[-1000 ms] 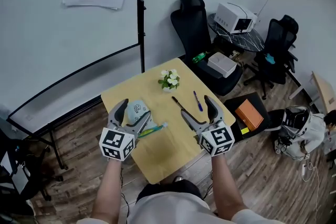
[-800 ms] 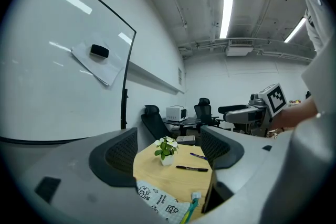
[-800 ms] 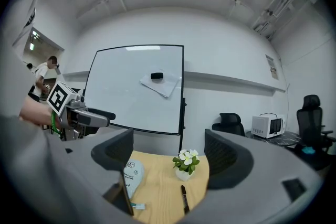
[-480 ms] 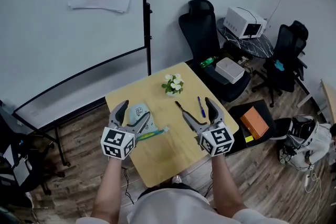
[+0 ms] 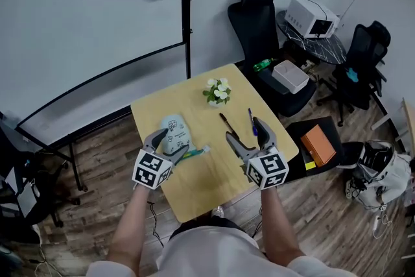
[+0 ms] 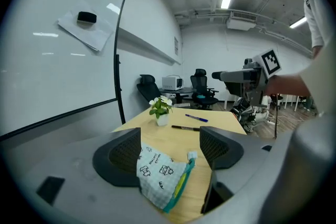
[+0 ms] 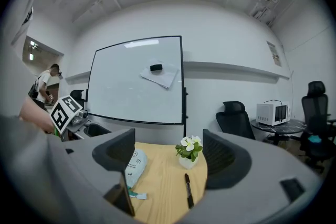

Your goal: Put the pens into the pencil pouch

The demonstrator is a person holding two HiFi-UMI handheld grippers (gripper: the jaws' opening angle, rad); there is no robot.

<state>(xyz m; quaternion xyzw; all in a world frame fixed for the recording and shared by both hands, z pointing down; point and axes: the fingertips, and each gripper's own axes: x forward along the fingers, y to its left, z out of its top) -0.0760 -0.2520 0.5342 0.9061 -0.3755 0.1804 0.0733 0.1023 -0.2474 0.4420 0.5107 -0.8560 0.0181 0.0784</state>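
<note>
A pale patterned pencil pouch (image 5: 174, 133) with a teal zip edge lies on the left of the small wooden table (image 5: 194, 180). My left gripper (image 5: 171, 146) hovers open right over its near end, the pouch (image 6: 157, 170) showing between the jaws. A black pen (image 5: 227, 126) and a blue pen (image 5: 251, 119) lie on the table's right half. My right gripper (image 5: 249, 137) stands open above and just behind them; the black pen (image 7: 187, 191) lies ahead of it. Nothing is held.
A small white pot of flowers (image 5: 217, 91) stands at the table's far edge. A whiteboard (image 5: 84, 16) rises behind the table. Black office chairs (image 5: 262, 23), a side table with a white box (image 5: 310, 16) and an orange box (image 5: 317, 144) stand to the right.
My left gripper has dropped lower and closer over the pouch's near end. The head view has shifted slightly; my right gripper has barely moved.
</note>
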